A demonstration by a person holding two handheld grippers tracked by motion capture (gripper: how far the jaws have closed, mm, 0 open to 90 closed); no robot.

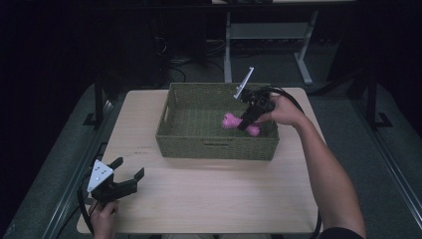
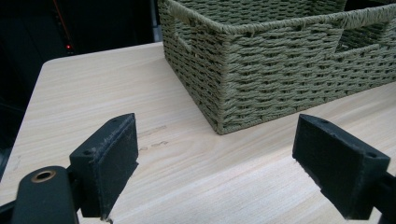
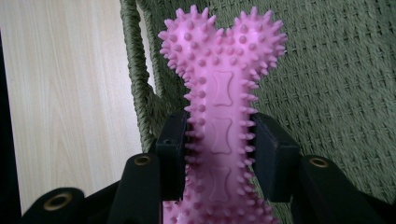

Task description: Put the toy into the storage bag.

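A pink spiky bone-shaped toy hangs inside the green woven basket near its right end. My right gripper is shut on the toy's middle; in the right gripper view the two jaws press the toy from both sides, with the basket's inner wall behind it. Whether the toy touches the basket floor I cannot tell. My left gripper rests at the table's front left corner, open with nothing between its pads. The basket's corner stands ahead of it.
The light wooden table has bare room in front of the basket and to its left. A grey desk frame stands behind the table on the dark floor. The person's right forearm crosses the table's right side.
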